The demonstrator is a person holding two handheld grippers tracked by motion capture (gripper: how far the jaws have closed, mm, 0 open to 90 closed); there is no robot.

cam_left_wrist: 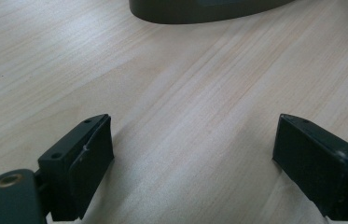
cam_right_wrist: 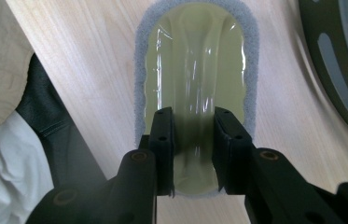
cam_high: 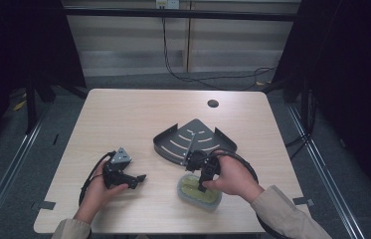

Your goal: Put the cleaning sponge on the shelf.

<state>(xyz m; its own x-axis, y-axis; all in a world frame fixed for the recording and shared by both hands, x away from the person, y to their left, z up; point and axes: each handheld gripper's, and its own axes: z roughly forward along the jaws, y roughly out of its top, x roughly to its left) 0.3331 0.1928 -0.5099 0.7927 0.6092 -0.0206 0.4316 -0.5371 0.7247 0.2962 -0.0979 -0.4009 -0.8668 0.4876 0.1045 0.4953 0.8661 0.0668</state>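
1. Your right claw (cam_high: 203, 185) sits nearest you, pointing down onto the sponge pack (cam_high: 199, 193), a pale green pad sealed in clear film with a fuzzy grey rim. In the right gripper view the jaws of the right claw (cam_right_wrist: 193, 154) are pinched in on the middle of the sponge pack (cam_right_wrist: 195, 79), and the film creases between them.
2. The sponge pack lies flat on the worktop (cam_high: 123, 119), close to the edge on your side and to your right of centre.
3. Your left claw (cam_high: 140, 178) lies well to the left of the sponge pack, low over the worktop and aimed toward the pack. In the left gripper view the left claw (cam_left_wrist: 192, 158) has its jaws spread wide with bare worktop (cam_left_wrist: 185, 116) between them; it holds nothing.
4. Just behind the sponge pack, the dark corner shelf (cam_high: 193, 134), a fan-shaped metal piece with curved slots, rests on the worktop. Its near edge is close to your right hand (cam_high: 235, 177).
5. Farther back than the corner shelf, a round cable hole (cam_high: 213, 103) shows in the worktop.
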